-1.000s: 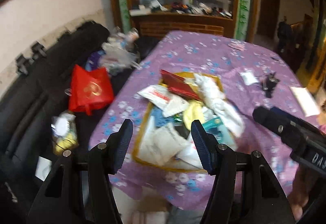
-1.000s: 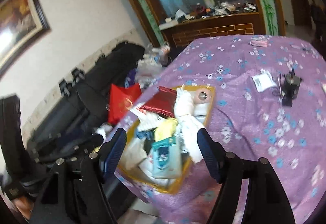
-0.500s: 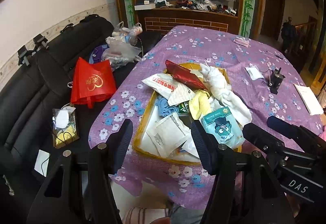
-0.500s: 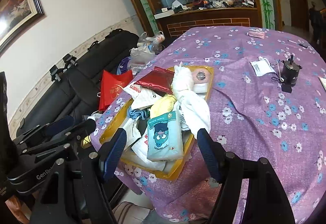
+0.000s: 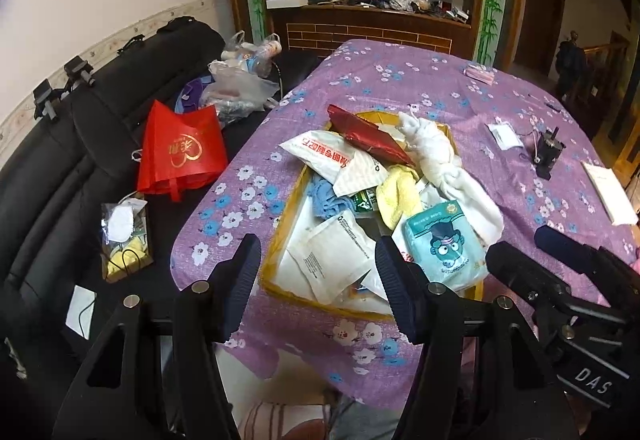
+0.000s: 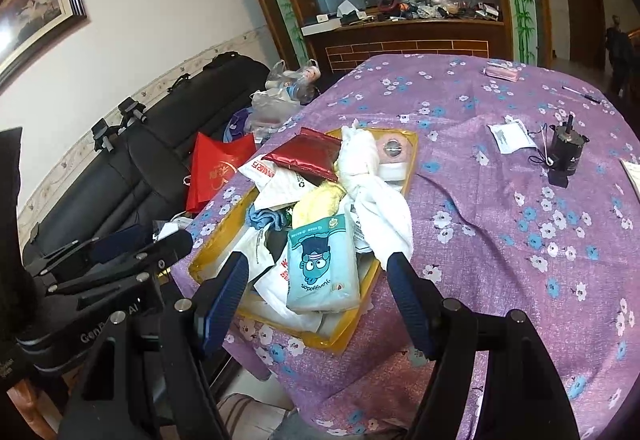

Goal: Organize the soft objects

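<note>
Soft packets, cloths and a white towel [image 5: 448,167] lie heaped in a yellow tray [image 5: 280,236] on the purple floral tablecloth [image 6: 500,207], with the left gripper [image 5: 318,276] and right gripper [image 6: 316,280] hovering just short of it, both wide open and empty.

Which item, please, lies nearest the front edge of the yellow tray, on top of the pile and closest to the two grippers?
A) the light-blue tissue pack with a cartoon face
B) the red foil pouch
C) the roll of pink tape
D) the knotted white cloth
A: the light-blue tissue pack sits on the pile at the near end of the yellow tray, while the red foil pouch lies at the far end.
</note>
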The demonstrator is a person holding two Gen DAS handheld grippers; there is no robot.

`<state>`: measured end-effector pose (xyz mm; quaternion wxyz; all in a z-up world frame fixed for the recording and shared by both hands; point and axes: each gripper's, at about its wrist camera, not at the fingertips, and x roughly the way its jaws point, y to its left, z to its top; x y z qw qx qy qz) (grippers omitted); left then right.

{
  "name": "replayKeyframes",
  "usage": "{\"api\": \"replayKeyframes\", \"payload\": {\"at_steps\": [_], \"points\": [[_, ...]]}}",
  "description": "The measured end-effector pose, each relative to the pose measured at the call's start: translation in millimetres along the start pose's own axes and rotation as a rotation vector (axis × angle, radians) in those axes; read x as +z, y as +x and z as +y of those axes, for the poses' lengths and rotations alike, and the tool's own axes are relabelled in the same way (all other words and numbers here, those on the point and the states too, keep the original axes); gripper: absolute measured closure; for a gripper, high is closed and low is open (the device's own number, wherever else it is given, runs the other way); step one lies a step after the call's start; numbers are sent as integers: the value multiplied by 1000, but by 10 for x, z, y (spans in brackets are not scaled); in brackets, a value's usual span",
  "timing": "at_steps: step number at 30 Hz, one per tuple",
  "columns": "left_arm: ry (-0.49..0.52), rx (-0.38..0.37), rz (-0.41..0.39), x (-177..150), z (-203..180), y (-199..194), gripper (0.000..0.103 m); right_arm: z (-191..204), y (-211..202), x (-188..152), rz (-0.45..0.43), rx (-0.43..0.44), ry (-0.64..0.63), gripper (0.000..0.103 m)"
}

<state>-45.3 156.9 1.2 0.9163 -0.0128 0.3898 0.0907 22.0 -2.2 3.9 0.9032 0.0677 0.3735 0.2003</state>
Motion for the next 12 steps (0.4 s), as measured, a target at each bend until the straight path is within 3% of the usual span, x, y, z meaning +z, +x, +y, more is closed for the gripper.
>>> {"api": "replayKeyframes", "payload": {"at_steps": [8, 12], "points": [[3, 1, 73, -55, -25, 223, 43, -16, 50, -21, 26, -6, 8, 31], [5, 3, 73, -69, -34, 252, 43, -14, 45, -32, 26, -3, 10, 31]]}}
